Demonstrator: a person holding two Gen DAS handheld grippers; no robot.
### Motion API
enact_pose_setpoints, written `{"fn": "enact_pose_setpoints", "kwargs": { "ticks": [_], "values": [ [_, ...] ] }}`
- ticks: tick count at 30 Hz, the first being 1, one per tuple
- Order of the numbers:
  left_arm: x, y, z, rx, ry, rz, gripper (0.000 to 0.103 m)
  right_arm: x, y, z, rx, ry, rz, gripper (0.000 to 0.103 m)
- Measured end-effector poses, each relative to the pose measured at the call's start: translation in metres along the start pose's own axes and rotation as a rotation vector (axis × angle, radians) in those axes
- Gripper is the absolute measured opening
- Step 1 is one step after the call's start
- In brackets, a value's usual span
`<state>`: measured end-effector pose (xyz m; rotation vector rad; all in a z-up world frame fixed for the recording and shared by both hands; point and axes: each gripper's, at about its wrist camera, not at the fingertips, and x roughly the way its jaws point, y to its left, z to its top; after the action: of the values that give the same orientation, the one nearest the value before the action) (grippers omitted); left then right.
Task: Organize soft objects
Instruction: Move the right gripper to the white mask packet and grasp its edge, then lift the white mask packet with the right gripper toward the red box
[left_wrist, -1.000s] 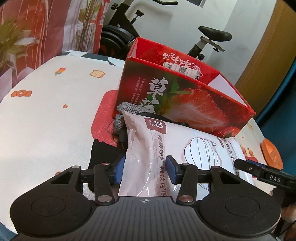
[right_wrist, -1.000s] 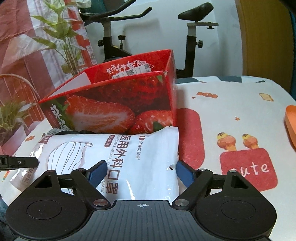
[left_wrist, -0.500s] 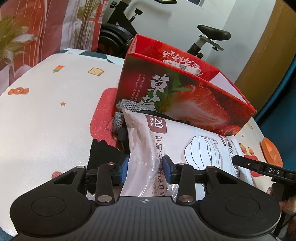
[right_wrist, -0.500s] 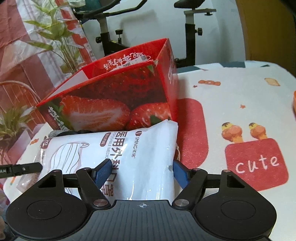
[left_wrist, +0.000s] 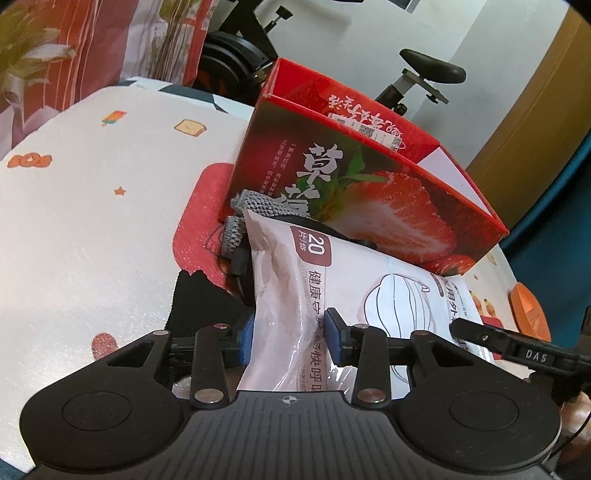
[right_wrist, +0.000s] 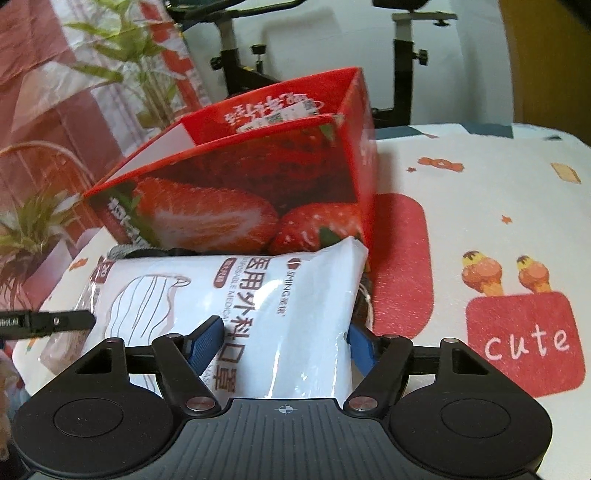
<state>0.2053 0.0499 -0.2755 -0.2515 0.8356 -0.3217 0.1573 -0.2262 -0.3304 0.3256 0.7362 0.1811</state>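
Left tool (left_wrist: 290, 334) clamped on mask pack (left_wrist: 354, 280); right tool (right_wrist: 286, 338) closing, seemingly pressing its other end.

Each camera sits on its own gripper, just behind the jaws, and looks forward and down along them at close range. The left wrist view faces the white mask pack (left_wrist: 343, 291) from its left end, with the red strawberry box (left_wrist: 369, 199) at one o'clock. The right wrist view faces the same pack from its right end, with the box at eleven o'clock. Both share pack, box, the patterned table (left_wrist: 92, 229) and the exercise bike (right_wrist: 402, 55) behind.
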Motion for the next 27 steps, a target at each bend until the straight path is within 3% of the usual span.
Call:
{"fn": "enact_pose_setpoints", "kwargs": {
  "ticks": [4, 10, 21, 27],
  "values": [
    [0.003, 0.002, 0.004, -0.014, 0.018, -0.015, 0.041, -0.001, 0.007, 0.003, -0.038, 0.007, 0.003, 0.061],
    [0.003, -0.003, 0.006, 0.027, 0.028, -0.027, 0.041, -0.001, 0.014, 0.005, -0.073, 0.021, 0.003, 0.062],
    [0.013, 0.003, 0.016, 0.051, 0.057, -0.059, 0.045, 0.011, -0.005, 0.008, 0.022, 0.074, 0.079, 0.066],
    [0.019, -0.003, 0.027, 0.104, 0.088, -0.048, 0.045, 0.001, 0.003, 0.016, -0.017, 0.056, 0.059, 0.046]
  ]
}}
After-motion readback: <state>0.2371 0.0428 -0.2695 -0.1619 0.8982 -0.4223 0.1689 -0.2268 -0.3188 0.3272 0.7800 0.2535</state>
